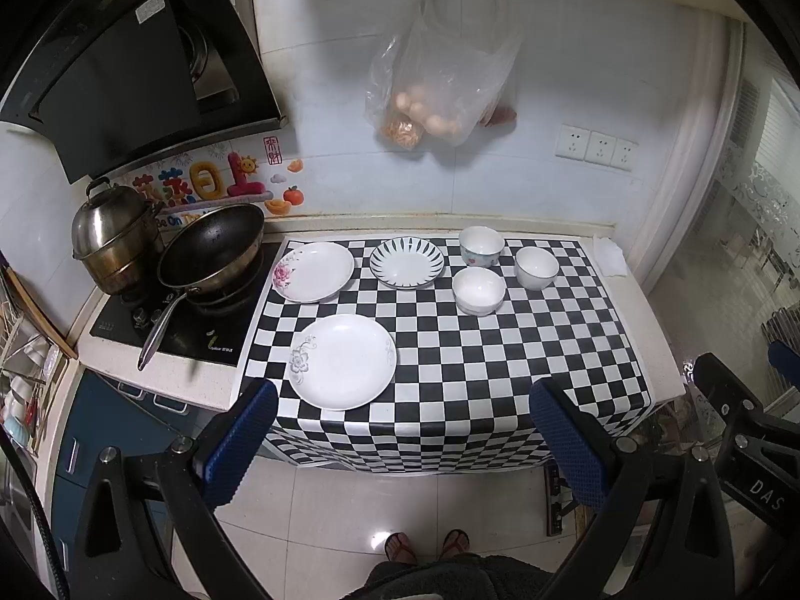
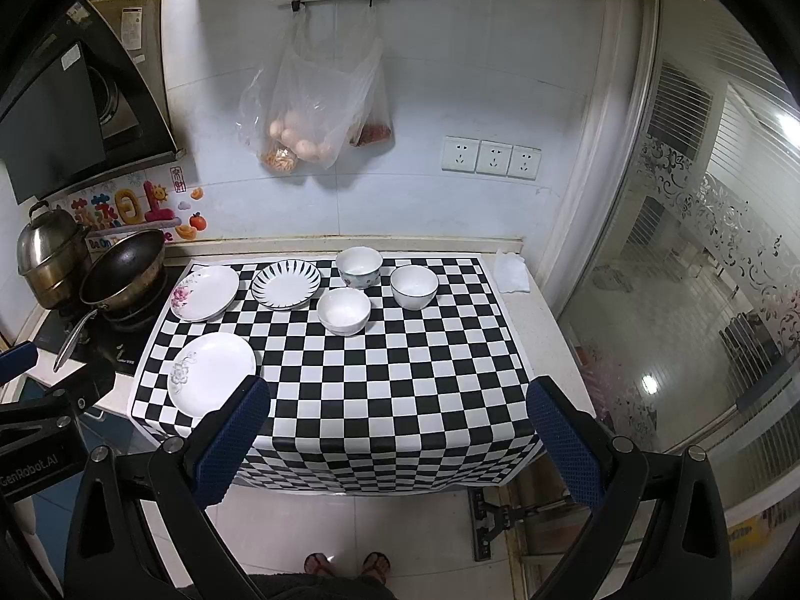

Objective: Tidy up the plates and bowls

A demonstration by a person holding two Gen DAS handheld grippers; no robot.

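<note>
A black-and-white checkered cloth (image 1: 450,350) covers the table (image 1: 650,320), its front edge hanging over a glossy pale tiled floor (image 2: 400,525). The wall behind is light tile, with a clear plastic bag of eggs (image 1: 440,95) hung from a rail and three white sockets (image 2: 492,156) to the right. At the left stand a black stove (image 1: 200,330), a dark wok (image 1: 212,245) with a long metal handle and a lidded steel pot (image 1: 112,235) under a black range hood (image 1: 125,75). Frosted patterned glass (image 2: 700,250) closes the room on the right.

Both claws hover in front of the table's near edge, above the floor and well apart from the dishes. The left claw (image 1: 402,442) is spread wide and grips nothing; the right claw (image 2: 397,442) is likewise wide apart and bare. Their pads are blue and dimpled on black frames.

Three round glazed plates lie on the left half of the cloth: a white plate with a grey flower (image 1: 342,361) nearest the front, a pink-flower plate (image 1: 313,271) behind it and a dark-striped plate (image 1: 407,262) just beside that one. Three smooth white bowls cluster near the back centre, close but apart: a patterned bowl (image 1: 481,245), a dark-rimmed bowl (image 1: 536,267) and a plain bowl (image 1: 479,291). A crumpled white tissue (image 2: 511,272) lies at the back right corner.
</note>
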